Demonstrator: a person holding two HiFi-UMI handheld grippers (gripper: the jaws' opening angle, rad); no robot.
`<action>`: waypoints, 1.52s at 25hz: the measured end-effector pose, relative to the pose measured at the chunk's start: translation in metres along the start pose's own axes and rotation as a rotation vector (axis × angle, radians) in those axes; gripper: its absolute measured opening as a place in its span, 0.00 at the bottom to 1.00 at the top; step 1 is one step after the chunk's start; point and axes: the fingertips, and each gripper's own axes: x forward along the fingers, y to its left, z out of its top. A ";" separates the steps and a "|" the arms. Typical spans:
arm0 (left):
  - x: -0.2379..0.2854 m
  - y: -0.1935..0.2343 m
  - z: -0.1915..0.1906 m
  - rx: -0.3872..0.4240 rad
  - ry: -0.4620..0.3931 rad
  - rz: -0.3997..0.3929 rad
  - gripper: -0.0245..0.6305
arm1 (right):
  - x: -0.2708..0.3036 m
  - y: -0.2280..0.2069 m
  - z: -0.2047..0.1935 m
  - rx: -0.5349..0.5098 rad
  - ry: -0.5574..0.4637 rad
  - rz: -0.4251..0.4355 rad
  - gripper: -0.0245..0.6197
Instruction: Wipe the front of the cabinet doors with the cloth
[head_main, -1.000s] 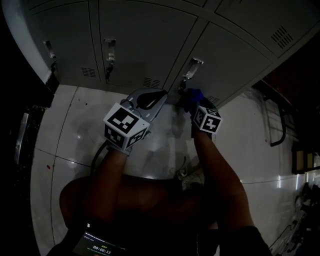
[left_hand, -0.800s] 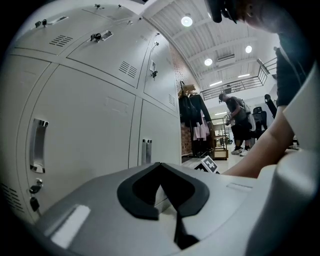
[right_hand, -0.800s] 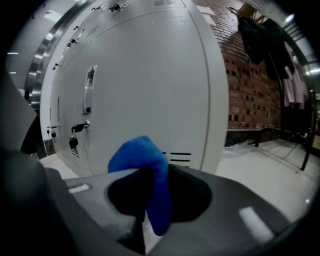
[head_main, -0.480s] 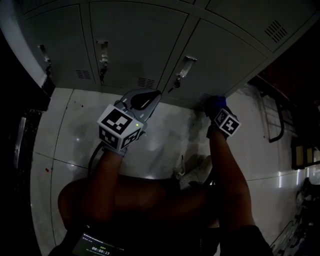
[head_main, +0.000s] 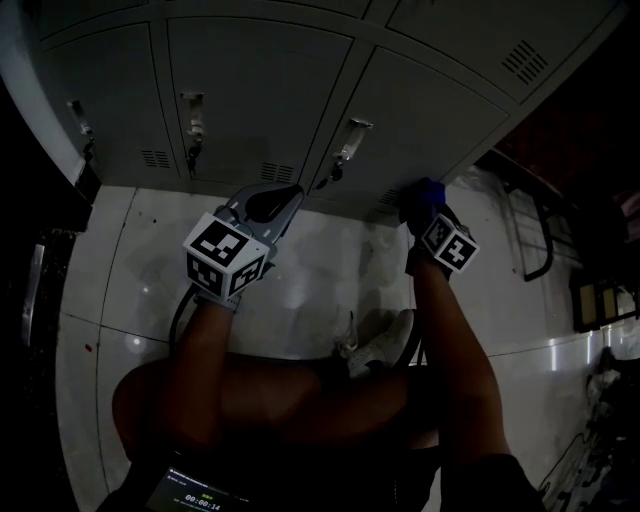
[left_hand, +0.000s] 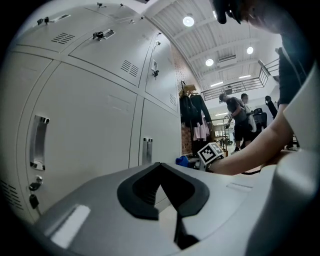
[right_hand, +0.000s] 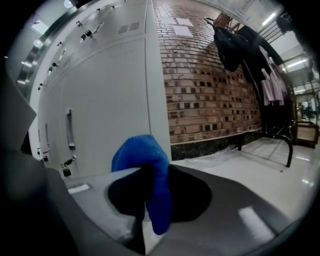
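Now the cabinet doors (head_main: 262, 95) all stand shut, nothing inside showing. The blue cloth (right_hand: 146, 167) sits pinched in the right gripper (head_main: 428, 205), at the rightmost door's bottom edge. The left gripper (left_hand: 167, 197) is closed on nothing.

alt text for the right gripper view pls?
The right gripper is shut on a blue cloth that sticks up between its jaws. Pale cabinet doors with handles stand at left, a brick wall beyond, and hanging clothes at right.
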 end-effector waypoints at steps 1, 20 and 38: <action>-0.001 0.000 0.001 -0.002 -0.003 0.003 0.04 | -0.006 0.011 0.012 -0.023 -0.024 0.035 0.16; -0.010 -0.011 0.024 0.087 -0.053 -0.047 0.04 | -0.142 0.216 0.046 -0.296 -0.219 0.734 0.16; -0.007 -0.025 0.013 0.119 -0.015 -0.087 0.04 | -0.140 0.235 0.016 -0.272 -0.146 0.843 0.16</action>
